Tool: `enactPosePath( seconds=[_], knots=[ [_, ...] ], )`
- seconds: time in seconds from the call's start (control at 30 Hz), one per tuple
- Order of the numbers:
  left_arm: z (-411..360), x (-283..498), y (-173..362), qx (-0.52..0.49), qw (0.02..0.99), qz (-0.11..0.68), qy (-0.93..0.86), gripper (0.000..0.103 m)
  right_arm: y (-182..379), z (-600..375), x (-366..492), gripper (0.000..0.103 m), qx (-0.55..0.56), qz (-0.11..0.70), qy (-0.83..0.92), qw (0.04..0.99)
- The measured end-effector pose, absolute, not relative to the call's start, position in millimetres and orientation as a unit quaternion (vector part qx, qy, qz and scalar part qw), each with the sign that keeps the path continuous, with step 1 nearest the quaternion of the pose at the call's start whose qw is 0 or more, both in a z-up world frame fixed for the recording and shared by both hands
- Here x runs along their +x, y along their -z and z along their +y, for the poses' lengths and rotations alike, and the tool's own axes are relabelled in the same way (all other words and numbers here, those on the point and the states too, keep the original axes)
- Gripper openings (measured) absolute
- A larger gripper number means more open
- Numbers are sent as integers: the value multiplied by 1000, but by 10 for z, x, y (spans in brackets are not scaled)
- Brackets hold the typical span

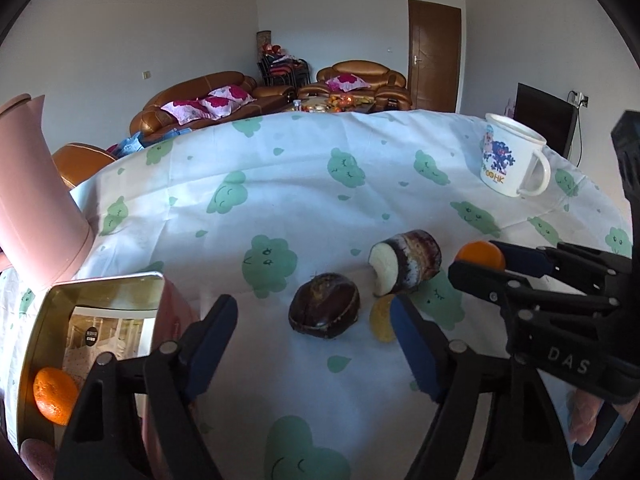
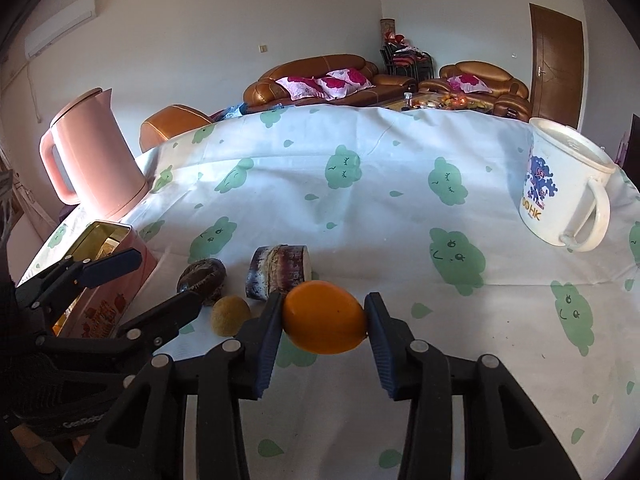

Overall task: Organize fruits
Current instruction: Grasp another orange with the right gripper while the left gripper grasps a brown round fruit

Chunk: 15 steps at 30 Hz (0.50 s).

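My right gripper is shut on a smooth orange fruit, held just above the cloth; the left wrist view shows the same gripper and fruit at the right. My left gripper stands open, its blue pads either side of a dark round fruit and not touching it. Beside that lie a small yellow fruit and a cut piece of purple cane. A pink tin at the left holds one orange.
A pink kettle stands at the far left of the table, behind the tin. A white printed mug stands at the right. The table carries a white cloth with green clouds. Sofas lie beyond the far edge.
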<state>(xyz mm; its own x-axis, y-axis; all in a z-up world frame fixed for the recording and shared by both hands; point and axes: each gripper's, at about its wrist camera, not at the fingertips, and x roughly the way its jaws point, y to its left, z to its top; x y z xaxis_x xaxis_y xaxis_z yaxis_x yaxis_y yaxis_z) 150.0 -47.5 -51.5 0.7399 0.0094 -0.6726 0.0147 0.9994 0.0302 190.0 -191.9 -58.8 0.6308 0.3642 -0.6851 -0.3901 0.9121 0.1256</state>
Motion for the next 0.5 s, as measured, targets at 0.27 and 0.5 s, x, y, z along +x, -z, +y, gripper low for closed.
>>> enactPosePath(
  seconds=[0.27, 0.5],
  knots=[
    [-390, 1707, 616, -26, 918, 395, 14, 65, 587, -1893, 1888, 43, -24, 373, -212, 903],
    [-370, 1813, 702, -46, 905, 422, 40, 48, 610, -1863, 1903, 44, -32, 379, -213, 900]
  ],
)
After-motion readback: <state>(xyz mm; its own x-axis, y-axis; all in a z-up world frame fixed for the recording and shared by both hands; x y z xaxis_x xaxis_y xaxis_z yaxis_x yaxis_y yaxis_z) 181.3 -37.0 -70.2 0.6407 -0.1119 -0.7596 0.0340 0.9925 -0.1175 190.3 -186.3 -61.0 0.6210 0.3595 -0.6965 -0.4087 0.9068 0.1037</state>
